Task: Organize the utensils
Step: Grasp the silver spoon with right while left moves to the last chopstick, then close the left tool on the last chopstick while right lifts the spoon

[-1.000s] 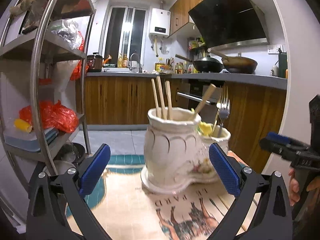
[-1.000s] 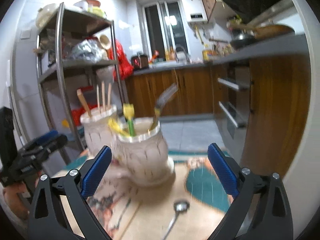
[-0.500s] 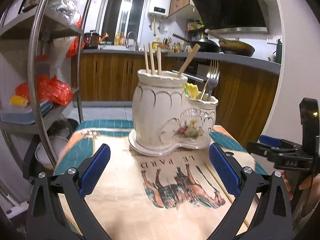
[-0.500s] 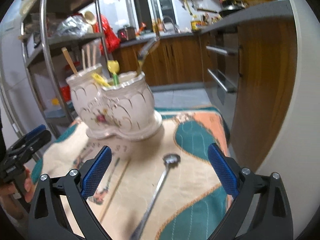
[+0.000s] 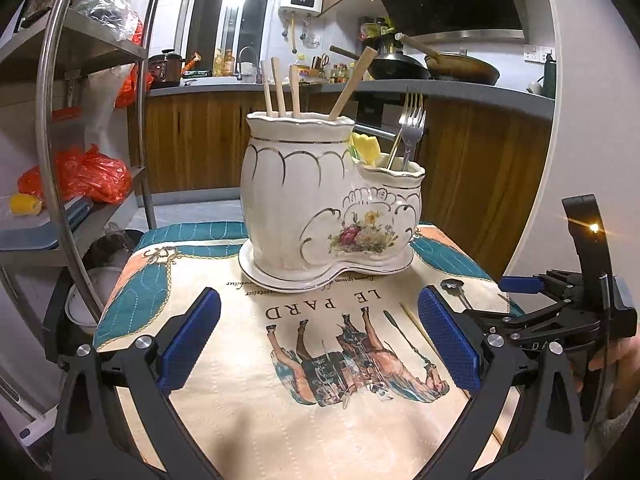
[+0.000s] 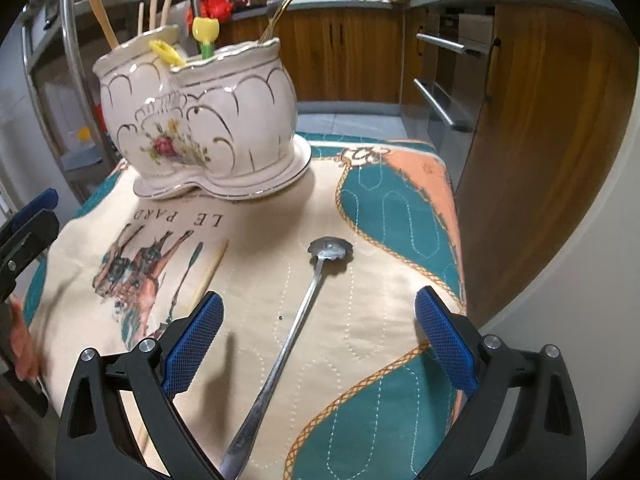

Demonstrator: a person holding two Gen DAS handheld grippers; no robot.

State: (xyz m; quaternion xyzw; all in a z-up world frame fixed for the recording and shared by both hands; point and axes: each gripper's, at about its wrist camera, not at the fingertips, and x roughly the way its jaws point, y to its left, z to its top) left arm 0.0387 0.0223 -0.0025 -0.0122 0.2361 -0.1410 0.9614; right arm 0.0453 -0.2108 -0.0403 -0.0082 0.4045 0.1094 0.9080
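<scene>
A white ceramic two-pot utensil holder (image 5: 320, 208) (image 6: 200, 120) stands on a printed cloth. Its tall pot holds wooden chopsticks (image 5: 280, 88) and a wooden handle; its low pot holds a fork (image 5: 412, 120) and yellow-topped picks (image 6: 206, 34). A long metal spoon (image 6: 292, 332) lies on the cloth between the fingers of my open right gripper (image 6: 318, 344), bowl pointing away. A single chopstick (image 6: 210, 270) lies left of it. My left gripper (image 5: 318, 344) hangs open above the cloth, short of the holder, with nothing in it. The right gripper (image 5: 520, 284) also appears at the left wrist view's right edge.
The cloth (image 5: 248, 392) covers a small table whose right edge (image 6: 456, 240) drops toward wooden cabinets (image 6: 520, 120). A metal shelf rack (image 5: 52, 160) with red bags stands close on the left. A kitchen counter with a wok (image 5: 460, 68) runs behind.
Both grippers have tilted down and pulled back from the holder. The spoon now lies between the right gripper's fingers; more of the cloth shows under the left one.
</scene>
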